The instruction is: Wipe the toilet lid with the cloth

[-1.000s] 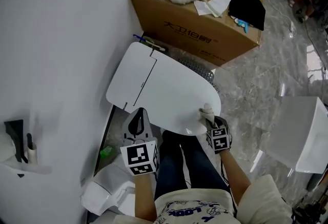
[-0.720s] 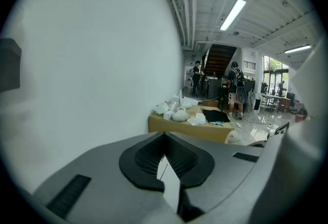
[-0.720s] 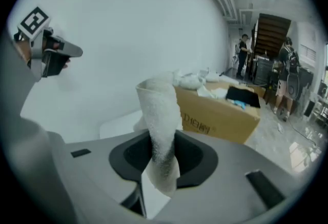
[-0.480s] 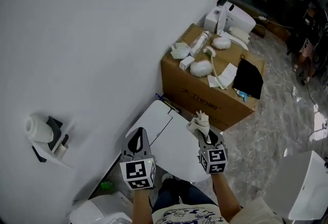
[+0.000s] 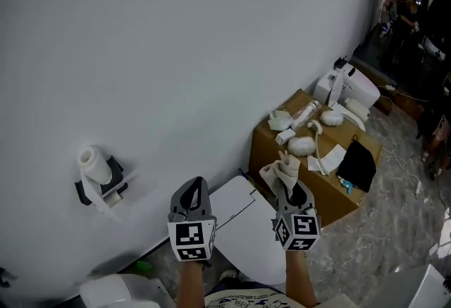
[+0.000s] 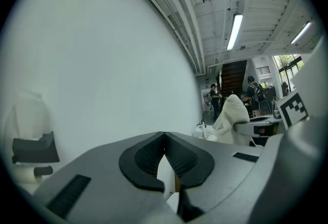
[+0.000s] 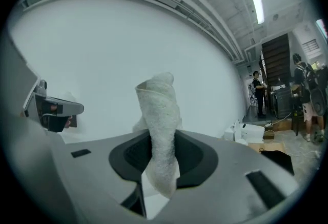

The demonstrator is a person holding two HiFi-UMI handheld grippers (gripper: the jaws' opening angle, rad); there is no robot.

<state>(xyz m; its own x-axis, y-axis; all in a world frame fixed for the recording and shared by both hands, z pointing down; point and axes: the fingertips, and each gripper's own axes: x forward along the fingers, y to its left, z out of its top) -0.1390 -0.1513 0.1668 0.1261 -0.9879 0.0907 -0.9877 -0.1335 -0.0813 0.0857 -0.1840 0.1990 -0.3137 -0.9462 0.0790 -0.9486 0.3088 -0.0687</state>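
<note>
The white toilet lid lies closed low in the head view, below both grippers. My right gripper is raised above the lid's right side and is shut on a rolled off-white cloth that sticks up out of its jaws. In the right gripper view the cloth stands upright, pinched between the dark pads, with the right gripper pointed at the white wall. My left gripper hovers over the lid's left edge, jaws closed tip to tip on nothing. The cloth also shows to its right.
A white wall fills most of the view, with a toilet paper holder on it. Right of the toilet stands a cardboard box topped with white items and a black cloth. People stand far off.
Both grippers have lifted off the lid and now point at the wall; the right one carried the cloth up from the lid's front edge. The head view has tilted upward.
</note>
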